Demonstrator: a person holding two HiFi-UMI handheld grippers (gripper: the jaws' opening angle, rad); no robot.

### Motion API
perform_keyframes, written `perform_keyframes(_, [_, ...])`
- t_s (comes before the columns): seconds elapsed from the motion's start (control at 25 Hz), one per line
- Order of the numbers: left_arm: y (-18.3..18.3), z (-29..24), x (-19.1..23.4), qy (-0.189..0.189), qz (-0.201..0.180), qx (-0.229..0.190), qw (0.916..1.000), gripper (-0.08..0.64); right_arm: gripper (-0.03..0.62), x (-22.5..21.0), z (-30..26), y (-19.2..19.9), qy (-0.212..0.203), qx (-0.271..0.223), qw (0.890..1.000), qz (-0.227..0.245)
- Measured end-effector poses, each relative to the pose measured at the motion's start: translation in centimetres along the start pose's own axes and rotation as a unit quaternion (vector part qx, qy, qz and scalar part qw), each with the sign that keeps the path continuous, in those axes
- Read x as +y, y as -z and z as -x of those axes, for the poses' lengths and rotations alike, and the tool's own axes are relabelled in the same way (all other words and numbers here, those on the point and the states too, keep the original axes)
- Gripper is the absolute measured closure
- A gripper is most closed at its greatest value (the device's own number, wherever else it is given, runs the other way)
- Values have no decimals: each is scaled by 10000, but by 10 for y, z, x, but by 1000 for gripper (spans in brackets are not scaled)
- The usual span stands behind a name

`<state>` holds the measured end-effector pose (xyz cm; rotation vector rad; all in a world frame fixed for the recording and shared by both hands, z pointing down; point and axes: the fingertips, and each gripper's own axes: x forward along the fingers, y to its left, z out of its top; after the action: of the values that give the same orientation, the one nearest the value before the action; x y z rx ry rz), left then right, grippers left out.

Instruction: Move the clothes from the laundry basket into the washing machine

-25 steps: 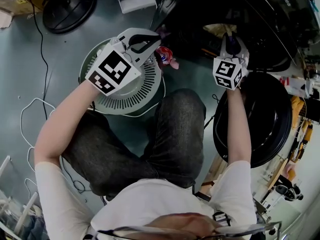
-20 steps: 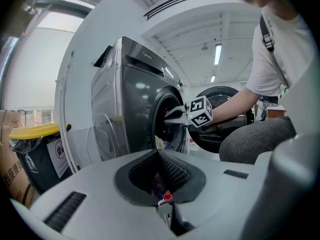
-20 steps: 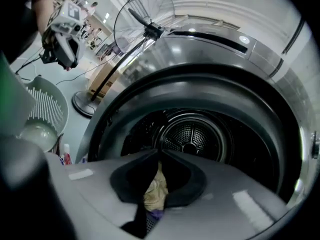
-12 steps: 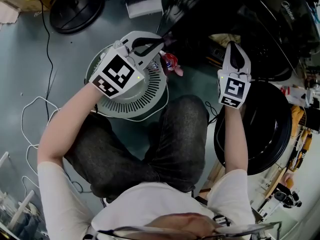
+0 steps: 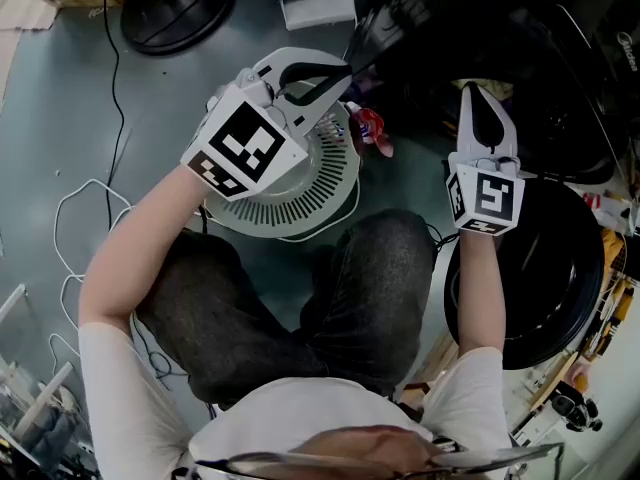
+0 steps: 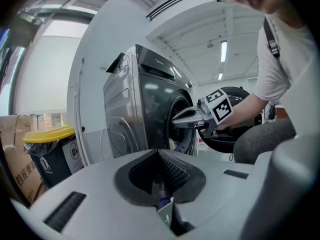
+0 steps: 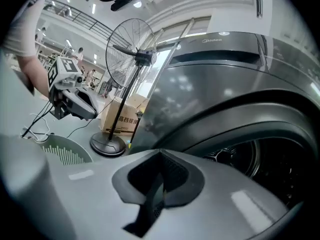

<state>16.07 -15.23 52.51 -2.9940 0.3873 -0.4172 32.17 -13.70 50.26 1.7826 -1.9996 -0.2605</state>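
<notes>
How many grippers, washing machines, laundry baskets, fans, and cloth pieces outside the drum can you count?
White two-jaw grippers: 2 (left gripper, right gripper)
Dark grey front-loading washing machine: 1
Pale round slotted plastic laundry basket: 1
Black pedestal fan: 1
Red-and-blue cloth piece, in the left gripper's jaws: 1
Total: 6

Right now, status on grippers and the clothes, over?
Left gripper shut on small red-and-blue cloth, between laundry basket and washing machine. Right gripper shut, empty. Door open; nothing seen blocking.
</notes>
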Motion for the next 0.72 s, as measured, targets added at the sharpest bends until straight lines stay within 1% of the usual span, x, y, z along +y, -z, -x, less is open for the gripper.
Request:
perform_keyframes(0.12, [5, 5, 0, 43, 246, 45, 9997, 554, 583, 10, -3, -2, -211, -69, 9995, -218])
perform_keyframes(0.24, [17, 11, 5, 22, 248, 171, 9995, 554, 583, 24, -11, -4, -538, -104, 9974, -458])
perform_keyframes(0.36, [29, 18, 17, -83, 217, 244, 9994, 554, 583, 45, -24, -3, -936, -99, 9932, -690])
perform_keyframes(0.52, [41, 29, 29, -245, 302, 102, 9992, 554, 583, 72, -37, -4, -1330, -220, 9874, -823])
perform_keyframes(0.72, [75, 51, 42, -570, 549, -69, 9968, 554, 583, 114, -54, 0, -1780, -341, 9799, -833])
